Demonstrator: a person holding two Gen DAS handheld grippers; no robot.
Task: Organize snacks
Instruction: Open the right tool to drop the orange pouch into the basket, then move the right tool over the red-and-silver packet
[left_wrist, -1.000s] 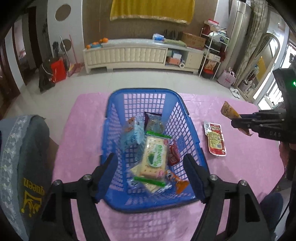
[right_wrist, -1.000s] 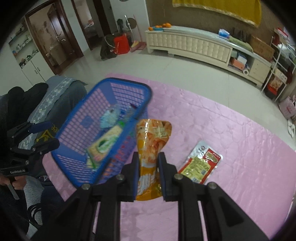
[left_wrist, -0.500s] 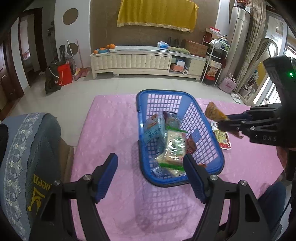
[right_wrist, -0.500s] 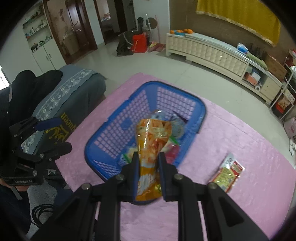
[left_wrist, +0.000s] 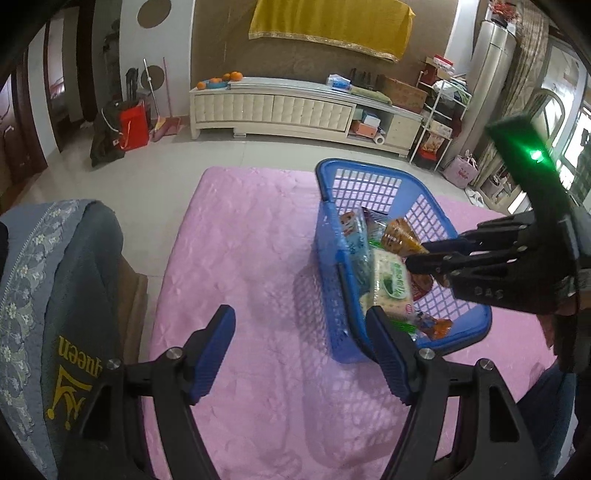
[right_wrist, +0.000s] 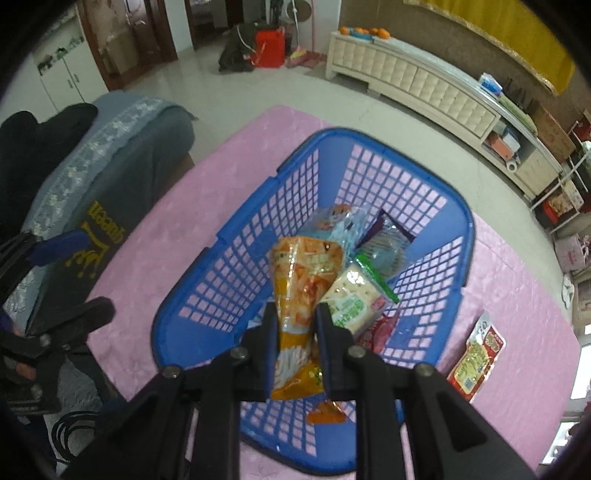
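My right tongs (right_wrist: 295, 321) are clamped on an orange snack packet (right_wrist: 301, 284), holding it over the inside of a blue plastic basket (right_wrist: 258, 236) that sits on a pink quilted table cover (left_wrist: 251, 258). My left tongs (left_wrist: 301, 347) stand wide apart and hold nothing, off to the left of the basket above the bare cover. Under the packet lie a green and white cracker pack (right_wrist: 351, 302), a pale blue pouch (right_wrist: 340, 221) and a dark purple packet (right_wrist: 388, 243), with more wrappers beneath. One red and yellow packet (right_wrist: 476, 358) lies outside, on the cover to the right of the basket. I judge the main risk to be the drop: the packet is long and gripped near its lower end, so if I let go too high it may tip, slide off the piled packs and lean over the rim. Pushing down instead could crush the crackers. My right finger (left_wrist: 384, 350) on the left tongs appears close to the basket's near wall, so a careless move there could nudge the light basket across the slippery cover, away from the packet waiting outside
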